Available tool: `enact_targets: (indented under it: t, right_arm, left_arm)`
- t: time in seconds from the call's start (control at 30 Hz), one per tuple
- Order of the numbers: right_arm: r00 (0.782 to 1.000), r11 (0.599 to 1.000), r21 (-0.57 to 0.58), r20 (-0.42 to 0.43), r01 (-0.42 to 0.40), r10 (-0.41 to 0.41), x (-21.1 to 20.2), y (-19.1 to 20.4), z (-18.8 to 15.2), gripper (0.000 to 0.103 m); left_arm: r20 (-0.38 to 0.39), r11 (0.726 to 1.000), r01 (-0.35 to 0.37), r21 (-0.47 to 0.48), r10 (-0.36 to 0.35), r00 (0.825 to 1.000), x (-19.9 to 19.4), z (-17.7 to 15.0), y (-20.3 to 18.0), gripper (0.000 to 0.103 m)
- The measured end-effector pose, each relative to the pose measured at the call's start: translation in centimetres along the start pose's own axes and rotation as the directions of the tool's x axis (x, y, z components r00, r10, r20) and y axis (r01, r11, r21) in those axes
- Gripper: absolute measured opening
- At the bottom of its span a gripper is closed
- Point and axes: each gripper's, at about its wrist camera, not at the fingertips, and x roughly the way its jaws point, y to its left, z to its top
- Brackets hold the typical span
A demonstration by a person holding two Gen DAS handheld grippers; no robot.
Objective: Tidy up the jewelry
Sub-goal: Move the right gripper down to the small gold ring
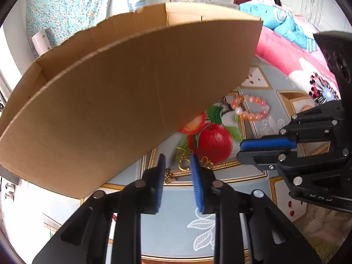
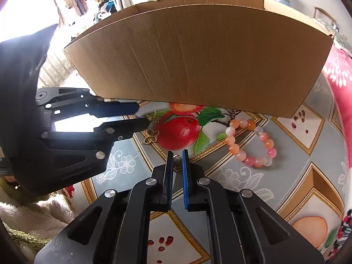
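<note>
A thin gold chain with a ring on it (image 1: 183, 161) lies on the apple-print tablecloth, and a gold butterfly pendant (image 1: 170, 178) lies just in front of it. My left gripper (image 1: 178, 157) straddles the chain, its blue pads apart and not pressing on it; seen from the right wrist, the left gripper (image 2: 143, 114) has the chain (image 2: 154, 117) at its tips. My right gripper (image 2: 177, 153) is shut on a small ring (image 2: 176, 160) near its tips, and in the left wrist view the right gripper (image 1: 239, 148) shows closed. A pink and orange bead bracelet (image 2: 234, 147) lies off to the right.
An open cardboard box (image 1: 132, 99) stands right behind the jewelry, and its near wall (image 2: 198, 55) fills the upper view. A pink flowered blanket (image 1: 286, 57) borders the cloth on the right. Fuzzy white fabric (image 2: 44, 215) lies at the lower left.
</note>
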Motion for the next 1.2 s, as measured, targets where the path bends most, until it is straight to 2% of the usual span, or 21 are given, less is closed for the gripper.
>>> enact_targets:
  t: [0.3, 0.47, 0.53, 0.67, 0.73, 0.83, 1.07, 1.13, 1.2]
  right_arm:
    - [1.0, 1.0, 0.009, 0.004, -0.012, 0.012, -0.7, -1.4, 0.1, 0.005]
    - [1.0, 1.0, 0.017, 0.005, -0.013, 0.013, -1.2, -1.5, 0.3, 0.006]
    - [1.0, 1.0, 0.014, 0.011, -0.011, 0.011, -1.5, -1.6, 0.3, 0.009]
    - [0.999, 1.0, 0.008, 0.04, -0.009, 0.008, -2.7, -1.9, 0.2, 0.012]
    - [0.999, 1.0, 0.002, 0.04, -0.008, 0.008, -3.2, -2.0, 0.1, 0.018]
    - [1.0, 1.0, -0.016, 0.028, -0.007, 0.007, -3.4, -2.0, -0.2, 0.021]
    - [1.0, 0.998, -0.062, 0.012, 0.028, -0.028, -2.9, -1.2, -0.3, 0.021]
    - [0.999, 0.997, -0.074, 0.011, 0.037, -0.036, -2.7, -0.9, -0.1, 0.021]
    - [0.999, 0.995, -0.091, 0.006, 0.047, -0.047, -2.4, -0.7, 0.1, 0.021]
  left_arm:
    - [-0.017, 0.999, -0.005, 0.037, 0.006, 1.0, 0.3, 0.2, -0.7, 0.019]
    - [-0.007, 1.0, 0.001, 0.024, -0.001, 1.0, 0.4, 0.2, -0.4, 0.018]
    - [-0.006, 1.0, 0.019, 0.017, -0.019, 1.0, 0.4, 0.2, -0.3, 0.011]
    - [0.003, 1.0, 0.017, 0.022, -0.017, 1.0, 0.4, 0.0, -0.3, 0.011]
    - [0.006, 1.0, 0.022, 0.02, -0.022, 1.0, 0.4, 0.0, -0.3, 0.011]
    - [0.011, 1.0, 0.023, 0.022, -0.023, 1.0, 0.3, -0.1, -0.3, 0.01]
    - [0.017, 1.0, 0.028, 0.01, -0.028, 0.999, 0.1, -0.3, -0.1, 0.01]
    - [0.021, 1.0, 0.029, 0.004, -0.029, 0.999, -0.1, -0.2, 0.0, 0.003]
    - [0.024, 0.999, 0.033, -0.001, -0.033, 0.999, -0.2, -0.3, 0.2, 0.003]
